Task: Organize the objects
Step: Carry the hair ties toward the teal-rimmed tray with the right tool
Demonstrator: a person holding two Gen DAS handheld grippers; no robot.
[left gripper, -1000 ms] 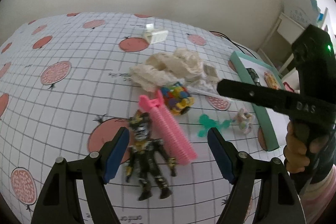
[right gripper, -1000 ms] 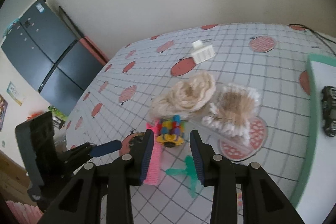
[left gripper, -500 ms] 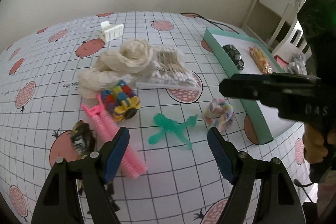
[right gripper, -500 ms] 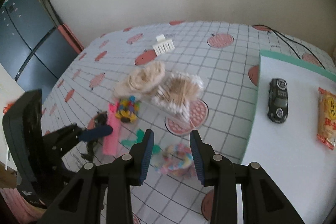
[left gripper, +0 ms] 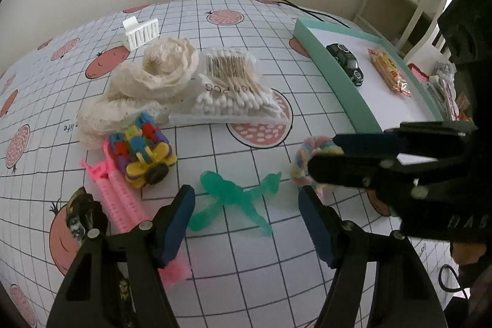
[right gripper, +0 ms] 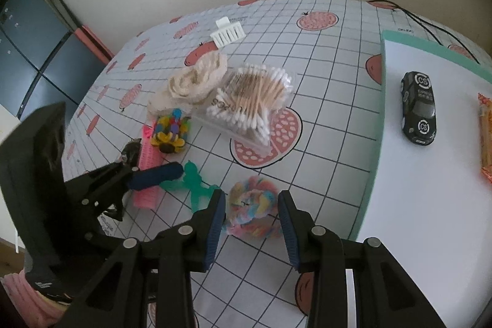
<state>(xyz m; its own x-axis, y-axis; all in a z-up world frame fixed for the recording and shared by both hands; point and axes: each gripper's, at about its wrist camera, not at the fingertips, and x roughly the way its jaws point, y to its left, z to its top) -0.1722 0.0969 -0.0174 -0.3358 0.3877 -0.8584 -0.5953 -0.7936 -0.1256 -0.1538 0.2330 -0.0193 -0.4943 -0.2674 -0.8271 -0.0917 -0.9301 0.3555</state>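
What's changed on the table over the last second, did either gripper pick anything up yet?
Nothing is held yet. The right gripper swung from the colourful block toy toward the tray and now brackets the pastel rope ring, fingers open. The left gripper shifted from the action figure to the green toy, still open. The objects themselves haven't moved.

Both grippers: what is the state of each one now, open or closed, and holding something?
Left gripper: open, holding nothing, over the green toy.
Right gripper: open around the pastel rope ring, not closed on it.
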